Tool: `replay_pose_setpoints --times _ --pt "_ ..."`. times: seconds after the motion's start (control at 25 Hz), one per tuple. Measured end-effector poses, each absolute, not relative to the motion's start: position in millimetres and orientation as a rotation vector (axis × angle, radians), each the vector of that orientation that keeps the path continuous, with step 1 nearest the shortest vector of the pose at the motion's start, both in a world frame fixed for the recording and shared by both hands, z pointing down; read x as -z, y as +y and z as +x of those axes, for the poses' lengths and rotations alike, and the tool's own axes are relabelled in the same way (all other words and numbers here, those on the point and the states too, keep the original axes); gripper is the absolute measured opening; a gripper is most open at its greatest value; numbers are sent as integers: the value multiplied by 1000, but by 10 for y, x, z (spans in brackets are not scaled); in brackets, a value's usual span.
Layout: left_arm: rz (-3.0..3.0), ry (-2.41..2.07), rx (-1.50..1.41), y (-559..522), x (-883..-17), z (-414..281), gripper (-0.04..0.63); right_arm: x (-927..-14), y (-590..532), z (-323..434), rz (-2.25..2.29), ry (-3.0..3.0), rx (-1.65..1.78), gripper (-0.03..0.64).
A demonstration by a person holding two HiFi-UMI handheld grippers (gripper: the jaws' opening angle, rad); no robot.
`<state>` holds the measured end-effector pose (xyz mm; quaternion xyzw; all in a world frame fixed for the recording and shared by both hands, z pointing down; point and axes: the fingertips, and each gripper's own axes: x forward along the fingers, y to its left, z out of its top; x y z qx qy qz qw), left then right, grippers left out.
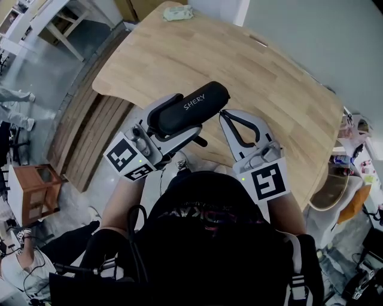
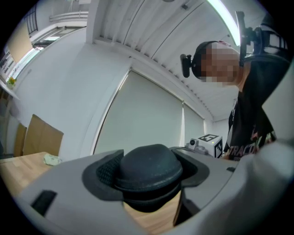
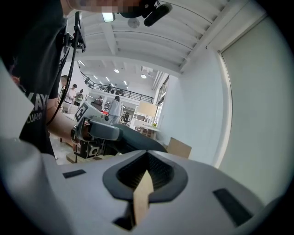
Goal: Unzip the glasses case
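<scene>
A black oblong glasses case (image 1: 190, 106) with white lettering is held off the table, just above its near edge. My left gripper (image 1: 187, 115) is shut on it, one finger on each long side. In the left gripper view the case's rounded end (image 2: 148, 170) fills the gap between the pads. My right gripper (image 1: 223, 113) is shut, and its tips touch the case's right end. In the right gripper view the right gripper (image 3: 148, 160) has its tips together, with the case (image 3: 135, 140) off to the left. Whether a zipper pull is pinched is hidden.
The light wooden table (image 1: 251, 66) stretches ahead, with a small pale green object (image 1: 178, 13) at its far end. A wooden stool (image 1: 35, 186) stands on the floor to the left, and a chair (image 1: 338, 191) to the right. A cardboard sheet (image 2: 39, 135) leans by the wall.
</scene>
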<state>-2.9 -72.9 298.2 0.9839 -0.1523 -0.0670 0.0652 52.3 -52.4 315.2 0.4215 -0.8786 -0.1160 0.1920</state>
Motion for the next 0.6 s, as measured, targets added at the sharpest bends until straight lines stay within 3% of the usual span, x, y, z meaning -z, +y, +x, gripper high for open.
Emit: replay_pose_setpoints --times 0.36,0.6 --pt "2919 -270 249 -608 -2912 -76 336 -3105 -555 780 1177 -2430 363 20" --pt "2862 -76 280 -463 -2830 -104 336 -2776 -494 788 1339 -2735 173 20"
